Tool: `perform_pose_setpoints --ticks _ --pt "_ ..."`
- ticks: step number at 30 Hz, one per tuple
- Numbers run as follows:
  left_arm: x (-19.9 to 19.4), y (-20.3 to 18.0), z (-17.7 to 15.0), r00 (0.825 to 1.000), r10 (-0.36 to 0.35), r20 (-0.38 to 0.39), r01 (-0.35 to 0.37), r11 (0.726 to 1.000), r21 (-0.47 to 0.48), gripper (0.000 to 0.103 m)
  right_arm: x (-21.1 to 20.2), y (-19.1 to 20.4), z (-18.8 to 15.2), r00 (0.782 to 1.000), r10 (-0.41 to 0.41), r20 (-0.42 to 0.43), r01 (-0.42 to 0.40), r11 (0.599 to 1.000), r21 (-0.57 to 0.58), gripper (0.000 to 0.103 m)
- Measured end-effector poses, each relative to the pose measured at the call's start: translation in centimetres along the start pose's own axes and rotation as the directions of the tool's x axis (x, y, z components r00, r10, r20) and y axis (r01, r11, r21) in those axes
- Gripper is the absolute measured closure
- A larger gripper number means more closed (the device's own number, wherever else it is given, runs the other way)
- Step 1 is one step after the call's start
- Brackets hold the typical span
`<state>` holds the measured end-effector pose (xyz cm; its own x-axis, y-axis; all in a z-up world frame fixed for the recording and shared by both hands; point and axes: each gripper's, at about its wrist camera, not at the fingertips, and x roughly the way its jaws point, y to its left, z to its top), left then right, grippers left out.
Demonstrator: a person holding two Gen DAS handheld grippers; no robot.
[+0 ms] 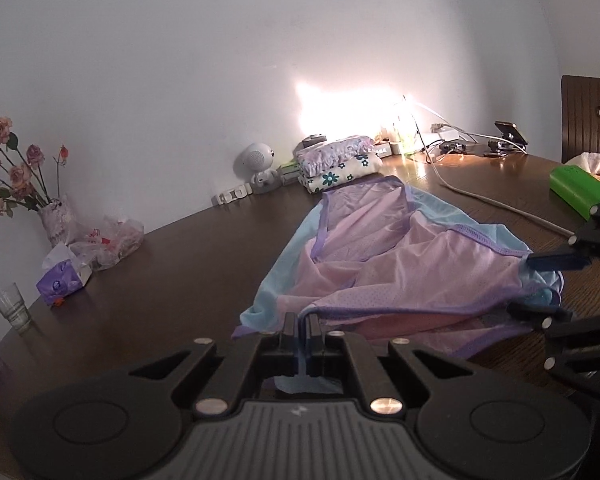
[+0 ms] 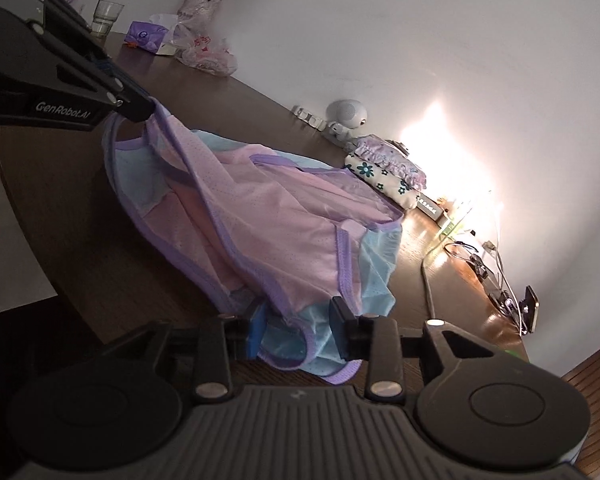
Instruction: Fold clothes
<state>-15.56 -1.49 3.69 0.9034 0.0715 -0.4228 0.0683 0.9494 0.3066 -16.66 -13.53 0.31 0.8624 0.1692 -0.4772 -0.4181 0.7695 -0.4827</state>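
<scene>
**Garment half-held on the bench**

On the dark wooden bench lies the pink-and-blue garment. The left tool pinches its purple-trimmed edge; the right tool stands spread, hem between but unpressed. Risk, I judge: lifting one-sided would drag and skew the fold

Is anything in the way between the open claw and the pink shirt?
No. The right gripper stands open with the pink shirt's blue hem lying between its fingers. The left gripper already pinches another edge.
</scene>
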Motion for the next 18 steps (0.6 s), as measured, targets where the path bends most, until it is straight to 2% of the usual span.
perform_pose_setpoints --ticks 3,8,14,15,16,17,18 --pt "-0.2 -0.1 -0.2 1.000 -0.004 0.006 0.004 1.000 0.003 0.101 0.4 0.7 0.5 1.000 -0.011 0.002 0.011 0.999 -0.033 0.070" --pt "0.2 0.1 -0.9 1.000 0.014 -0.026 -0.014 1.000 0.022 0.101 0.3 0.1 -0.2 0.993 -0.114 -0.013 0.113 0.991 -0.071 0.070" --pt "0.8 -1.0 -1.8 0.998 0.030 -0.064 -0.024 0.997 0.080 0.100 -0.4 -0.7 -1.5 0.987 -0.161 -0.013 0.159 0.983 -0.088 0.072" --pt "0.8 -1.2 -1.9 0.997 0.027 -0.067 -0.020 0.996 0.090 0.099 -0.5 -0.7 -1.5 0.987 -0.163 -0.008 0.162 0.983 -0.091 0.083" --pt "0.8 -1.4 -2.0 0.998 0.016 -0.065 -0.009 0.994 0.107 0.093 -0.5 -0.8 -1.4 0.987 -0.163 -0.001 0.162 0.983 -0.084 0.089" --pt "0.8 -1.6 -2.1 0.998 0.004 -0.061 0.004 0.992 0.126 0.090 -0.6 -0.8 -1.4 0.987 -0.162 0.006 0.162 0.984 -0.077 0.091" --pt "0.8 -1.8 -2.2 0.998 -0.003 -0.055 0.011 0.988 0.153 0.078 -0.7 -0.8 -1.3 0.987 -0.162 0.012 0.162 0.984 -0.070 0.092"
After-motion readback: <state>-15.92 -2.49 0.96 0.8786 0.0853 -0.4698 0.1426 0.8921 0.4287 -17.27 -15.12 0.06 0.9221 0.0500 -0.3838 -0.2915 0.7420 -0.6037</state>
